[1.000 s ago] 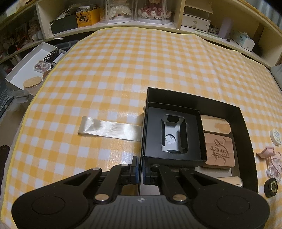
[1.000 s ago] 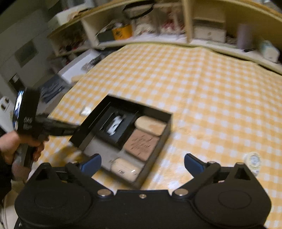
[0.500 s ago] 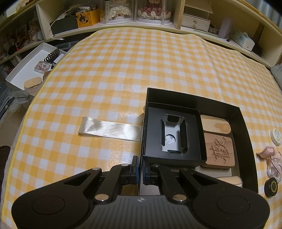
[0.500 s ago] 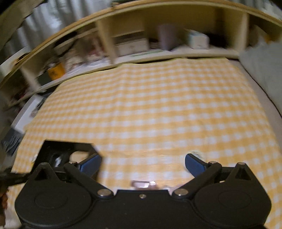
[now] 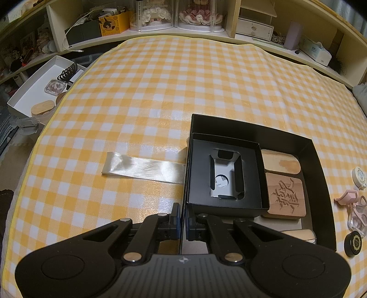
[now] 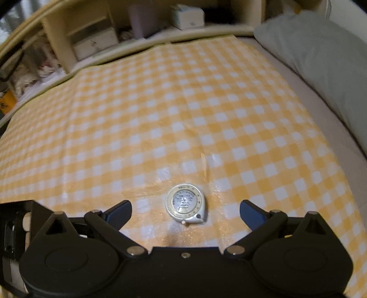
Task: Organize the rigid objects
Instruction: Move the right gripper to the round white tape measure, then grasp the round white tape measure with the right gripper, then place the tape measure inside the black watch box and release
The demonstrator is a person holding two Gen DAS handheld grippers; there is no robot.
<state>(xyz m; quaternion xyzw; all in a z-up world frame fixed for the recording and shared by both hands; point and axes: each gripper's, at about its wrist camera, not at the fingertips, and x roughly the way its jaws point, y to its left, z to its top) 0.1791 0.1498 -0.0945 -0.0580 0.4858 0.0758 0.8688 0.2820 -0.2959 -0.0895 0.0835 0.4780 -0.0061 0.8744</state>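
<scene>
cloth: a yellow and white checked cloth (image 5: 142,110) covers the table and carries everything below.
shelves: wooden shelves (image 5: 206,20) run along the far edge at 12 o'clock, packed with boxes and ornaments.
pillow: a grey pillow (image 6: 321,59) lies off the cloth at 2 o'clock in the right wrist view.
white tray: a white tray (image 5: 29,91) sits off the table at 10 o'clock in the left wrist view.
black box: an open black box (image 5: 318,165) stands on the cloth at 3 o'clock of the left view's centre.
inner box: a smaller black box (image 5: 199,174) rests in its left part, with a grey card insert (image 5: 226,176) inside.
wooden blocks: a plain block (image 5: 281,162) lies at 12 o'clock of a carved block (image 5: 286,197), both in the right part of the black box.
ribbon: a pale satin ribbon (image 5: 142,169) lies flat at 9 o'clock of the black box, reaching its wall.
left hand-held gripper (image 5: 182,220): clenched on the near left wall of the black box, which stands between its blue pads.
right hand-held gripper (image 6: 185,212): spread wide and closing; pads clear of anything.
tape measure: a small round white tape measure (image 6: 186,204) lies on the cloth between the right fingers, touching neither.
small things: a black round tin (image 5: 354,240), a pink piece (image 5: 346,197) and a clear case (image 5: 356,215) lie at 3 o'clock outside the black box.
</scene>
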